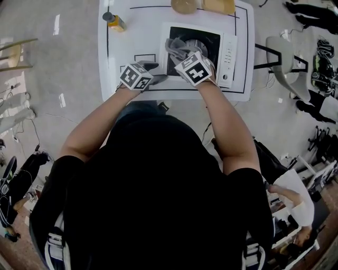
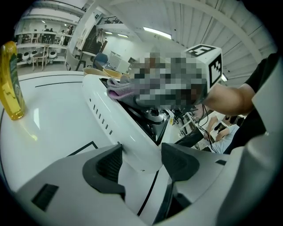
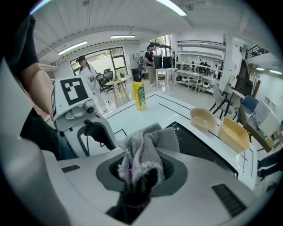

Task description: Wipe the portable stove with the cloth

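The right gripper [image 3: 141,172] has its jaws clamped on the grey cloth [image 3: 148,148]. The cloth bunches upward out of the jaws, over the left part of the black top of the portable stove [image 1: 228,52]. The left gripper [image 2: 142,164] has its jaws spread wide and clamps nothing; the stove's near left corner lies between them. The stove stands on a white table [image 1: 121,50]. A yellow bottle [image 1: 114,22] stands left of the stove. A round bowl [image 1: 186,5] and a yellow tub [image 1: 219,5] sit beyond the stove's far edge.
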